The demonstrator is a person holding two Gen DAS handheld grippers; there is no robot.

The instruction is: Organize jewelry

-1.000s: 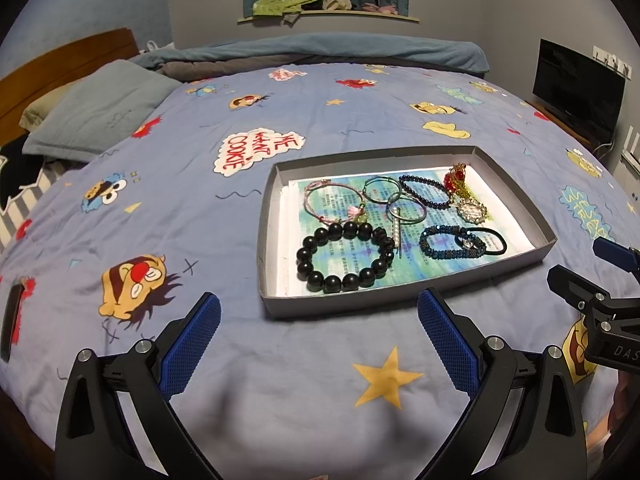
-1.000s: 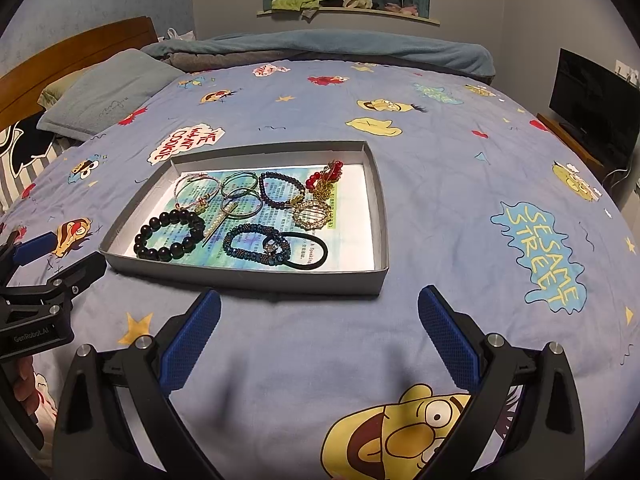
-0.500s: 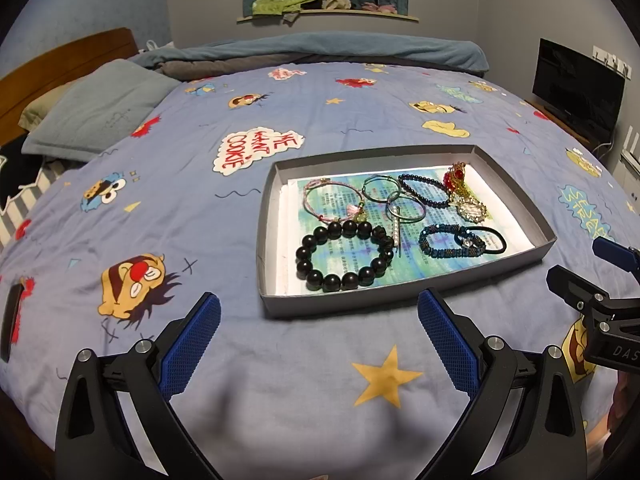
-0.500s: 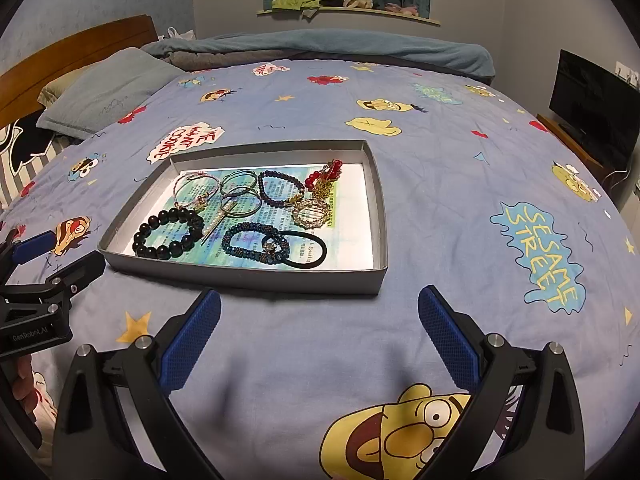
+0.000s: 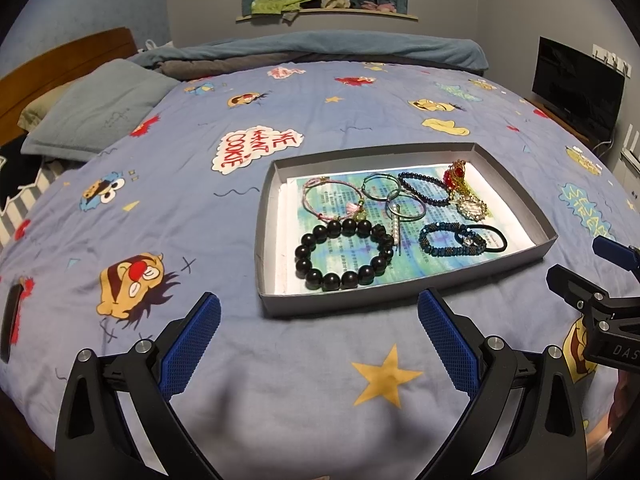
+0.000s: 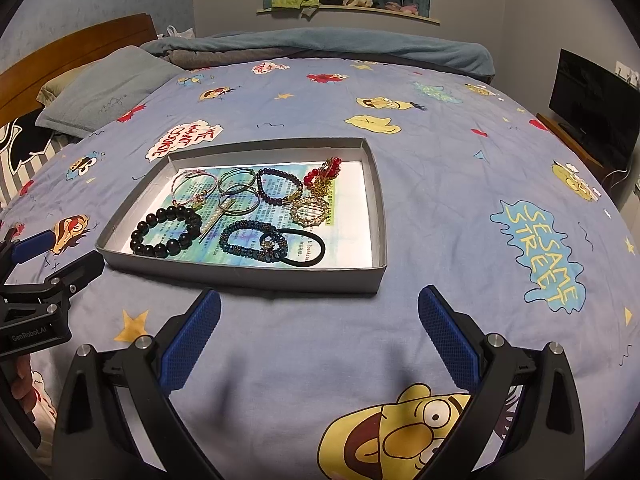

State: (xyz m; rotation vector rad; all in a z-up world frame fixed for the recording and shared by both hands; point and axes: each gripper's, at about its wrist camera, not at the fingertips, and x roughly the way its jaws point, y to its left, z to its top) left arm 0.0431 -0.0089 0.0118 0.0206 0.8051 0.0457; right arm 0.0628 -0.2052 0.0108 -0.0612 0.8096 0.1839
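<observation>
Left gripper (image 5: 318, 334) and right gripper (image 6: 318, 332), both with jaws spread wide and empty, hover over the bedspread (image 5: 160, 152) just short of the grey tray (image 5: 264, 236) holding the jewelry. Black bead bracelet (image 5: 344, 254) lies nearest the left corner; likely rigid-beaded on elastic, fairly light, best pinched across one bead. Thin metal bangles (image 5: 394, 196) overlap and would probably slip or snag neighbours.

Grey tray (image 5: 265, 216), black bead bracelet (image 5: 344, 254), cartoon-printed blue bedspread (image 5: 160, 168)

Grey pillow (image 5: 96, 114), television (image 5: 576, 92), wooden headboard (image 6: 76, 56)
</observation>
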